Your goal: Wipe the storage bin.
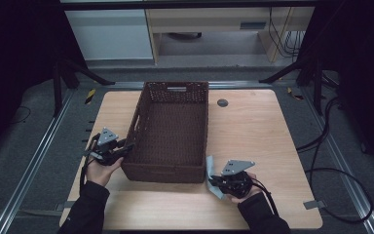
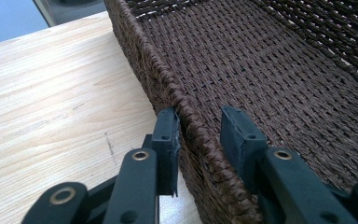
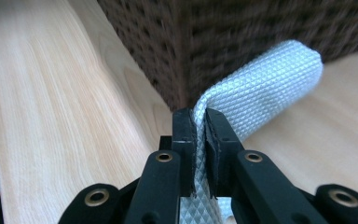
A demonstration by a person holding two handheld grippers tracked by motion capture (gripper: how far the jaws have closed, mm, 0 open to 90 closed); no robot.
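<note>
You work at a light wooden table with rounded corners; its grain runs in long pale stripes, and near the far edge there is a small grey round cap set in the top. In the middle of the table stands a dark brown woven basket, long and deep, with a handle slot in its far wall.

Your left gripper is at the left wall of the basket, near the front corner. In the left gripper view the rim of this wall passes between the two black jaws: the outer jaw lies against the weave, the inner jaw stands a little apart from it inside the basket. So the jaws are partly open around the rim and not pressed on it from both sides.

Your right gripper is just beside the front right corner of the basket, low over the table. Its jaws are closed tight on a pale grey cloth with a small diamond pattern. The cloth bends up from the jaws and its free end is next to the basket corner.

Around the table the floor is grey carpet with metal rails on both sides, black cables lie at the right, and behind there is pale furniture in a dim room.
</note>
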